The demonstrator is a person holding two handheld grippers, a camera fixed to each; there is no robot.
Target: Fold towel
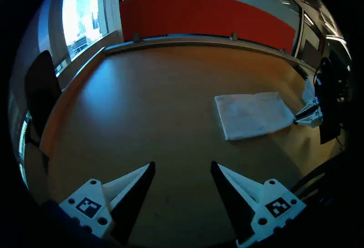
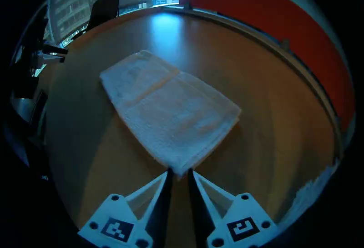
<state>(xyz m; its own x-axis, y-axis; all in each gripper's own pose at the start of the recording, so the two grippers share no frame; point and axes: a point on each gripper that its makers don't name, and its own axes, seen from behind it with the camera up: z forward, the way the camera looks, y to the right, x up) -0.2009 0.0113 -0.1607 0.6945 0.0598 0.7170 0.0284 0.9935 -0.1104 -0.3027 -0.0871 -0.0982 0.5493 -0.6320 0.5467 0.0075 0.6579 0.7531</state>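
**Folded towel [image 2: 170, 111] on the desk [image 2: 264, 111], right gripper [image 2: 179, 175] at its corner**

In the left gripper view, a bright window [image 1: 84, 13] sits far to the left of the towel, with a dark chair [image 1: 41, 88] below it at the desk's edge. Nearer the towel, but still well apart from it on its left, the left gripper [image 1: 182, 164] is released. Its fingers are spread wide over bare wood with nothing between them. A red panel [image 1: 204, 16] runs along the desk's far side, behind the towel. The towel is a pale, flat rectangle on the wood. At its right corner the tip of the right gripper touches the cloth, and a dark shape stands just behind that gripper.

In the right gripper view, a small pale shape far to the left of the towel, near the desk's edge, may be the left gripper, but it is too small to be sure. The towel lies in the middle, slanted, with one crease across it and stacked layers showing along its near edges. Its near corner sits right at the tips of the right gripper. The fingers are drawn close together with a slim gap between them, and I cannot tell whether both press on the cloth. The red panel curves along the desk's edge to the right of the towel
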